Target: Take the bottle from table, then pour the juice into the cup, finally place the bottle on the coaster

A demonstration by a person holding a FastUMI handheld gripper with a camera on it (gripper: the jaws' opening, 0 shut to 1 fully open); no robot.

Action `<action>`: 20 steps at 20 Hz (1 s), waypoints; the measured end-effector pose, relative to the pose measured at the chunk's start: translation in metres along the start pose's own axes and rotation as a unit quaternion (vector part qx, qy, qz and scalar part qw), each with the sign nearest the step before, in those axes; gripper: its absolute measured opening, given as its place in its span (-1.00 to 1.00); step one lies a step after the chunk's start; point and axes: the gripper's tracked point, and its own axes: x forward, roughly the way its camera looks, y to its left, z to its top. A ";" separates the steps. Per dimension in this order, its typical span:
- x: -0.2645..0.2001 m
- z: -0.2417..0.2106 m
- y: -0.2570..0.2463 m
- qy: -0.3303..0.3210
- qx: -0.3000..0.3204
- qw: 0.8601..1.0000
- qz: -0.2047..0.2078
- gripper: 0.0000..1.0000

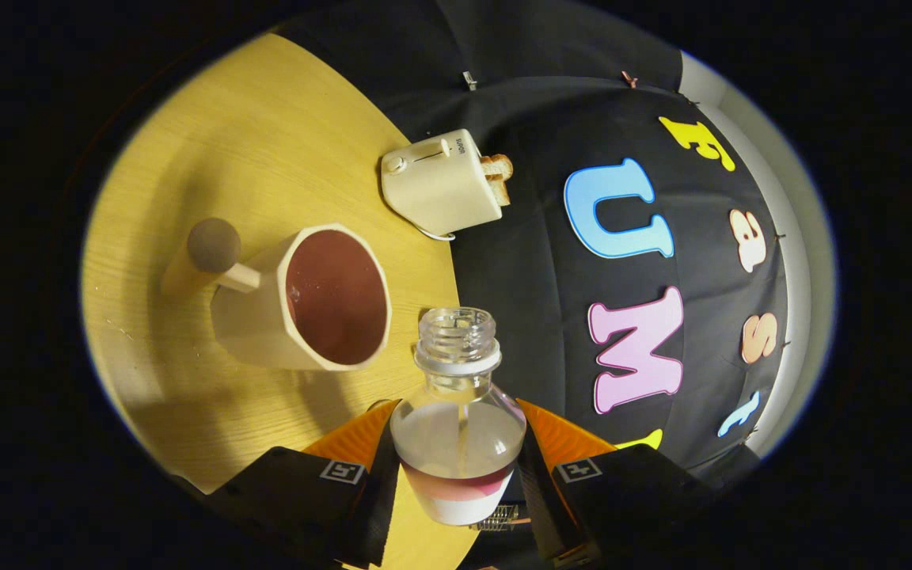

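Note:
My gripper [457, 431] is shut on a clear bottle [456, 372], with one finger pressed on each side of its round body. The bottle has no cap, and its open threaded mouth points ahead, away from the fingers. Some clear liquid sits in its body above a pinkish band and a white base. The whole scene looks rolled, so the bottle is held tilted relative to the table. A cream, many-sided cup [321, 297] stands on the wooden table [250, 134], just beyond and beside the bottle's mouth. The cup's inside looks reddish brown, and its stick handle ends in a round brown knob [213, 244].
A cream toaster [440, 184] with slices of toast in its slots stands beyond the cup, near the table's edge by the black cloth wall. The table edge runs just past the bottle's mouth.

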 end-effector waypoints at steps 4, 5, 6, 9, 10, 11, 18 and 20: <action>0.008 0.003 0.006 -0.009 -0.047 0.999 0.014 0.44; 0.010 0.006 0.008 -0.011 -0.056 0.998 0.016 0.44; 0.011 0.008 0.008 -0.013 -0.065 0.998 0.015 0.44; 0.012 0.015 0.012 -0.022 -0.084 0.996 0.017 0.44; 0.013 0.016 0.013 -0.027 -0.092 0.995 0.020 0.44; 0.017 0.017 0.014 -0.031 -0.102 0.994 0.022 0.44; 0.027 0.021 0.010 -0.055 -0.159 0.986 0.017 0.43; 0.028 0.024 0.008 -0.059 -0.170 0.984 0.015 0.44</action>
